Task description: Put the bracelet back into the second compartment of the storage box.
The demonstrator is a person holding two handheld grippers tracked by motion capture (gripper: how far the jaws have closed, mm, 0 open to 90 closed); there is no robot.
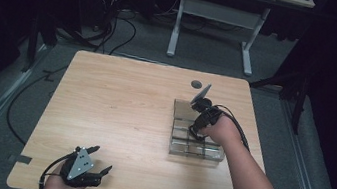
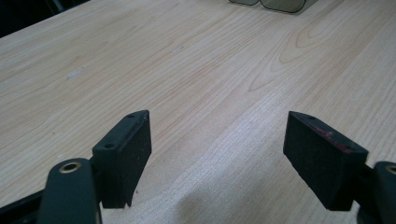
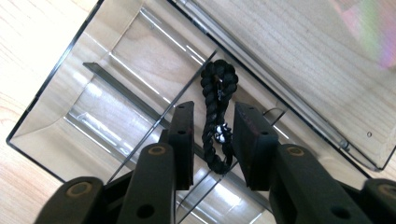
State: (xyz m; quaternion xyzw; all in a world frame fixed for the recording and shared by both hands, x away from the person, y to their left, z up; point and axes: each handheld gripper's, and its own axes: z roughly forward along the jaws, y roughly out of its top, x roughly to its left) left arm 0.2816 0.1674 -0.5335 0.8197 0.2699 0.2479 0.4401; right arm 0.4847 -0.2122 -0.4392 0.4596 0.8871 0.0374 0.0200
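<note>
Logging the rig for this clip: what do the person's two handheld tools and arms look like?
Both tools are black with two flat, rectangular jaws. The left tool carries a grey three-cornered plate; one jaw pad shows red marks. A black cable trails from the right tool. Brass-coloured rivets sit at the jaw links. Forearms are bare, no sleeves.

High view: fixed above the person's side, facing forward and down, far enough to take in the whole wooden table [image 1: 122, 118]. Left gripper view: low, close to the tabletop, facing along it toward the clear divided box [image 2: 268, 3] at the far edge. Right gripper view: close above the same box [image 3: 93, 93], facing steeply down into it. All three share table and box [image 1: 197, 139].
</note>
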